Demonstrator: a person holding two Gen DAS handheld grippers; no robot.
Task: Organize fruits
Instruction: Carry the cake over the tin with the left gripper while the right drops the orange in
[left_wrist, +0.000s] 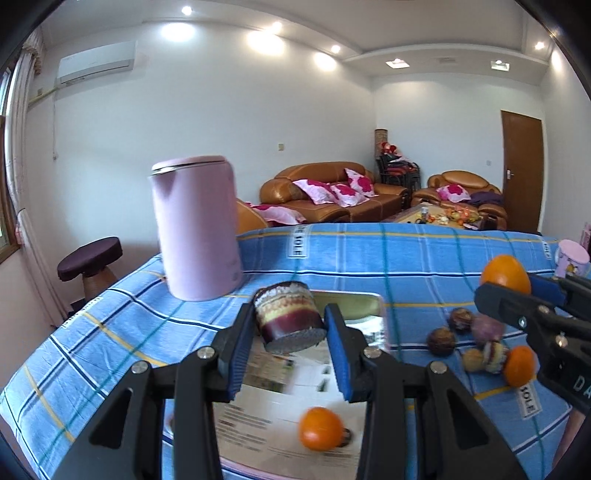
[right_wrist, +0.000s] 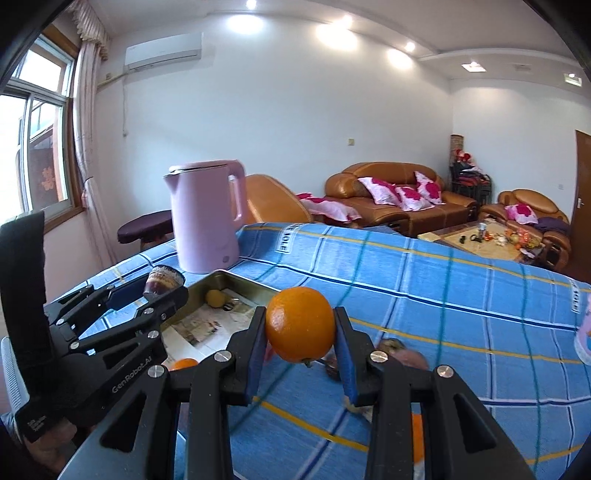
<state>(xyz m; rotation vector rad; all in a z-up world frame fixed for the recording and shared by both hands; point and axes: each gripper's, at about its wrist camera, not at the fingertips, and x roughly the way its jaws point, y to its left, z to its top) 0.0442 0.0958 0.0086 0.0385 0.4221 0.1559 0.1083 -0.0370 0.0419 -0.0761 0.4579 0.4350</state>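
step: carrying fruit to the tray | left claw clamps a purple patterned cup above the tray | right claw clamps an orange over the counter | next: lower each into the tray, release gently

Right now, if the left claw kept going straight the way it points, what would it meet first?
Probably the metal tray. The left claw, shut on a patterned cup, aims over the tray's paper lining. The pink kettle stands off to the left of that line, though depth is unclear.
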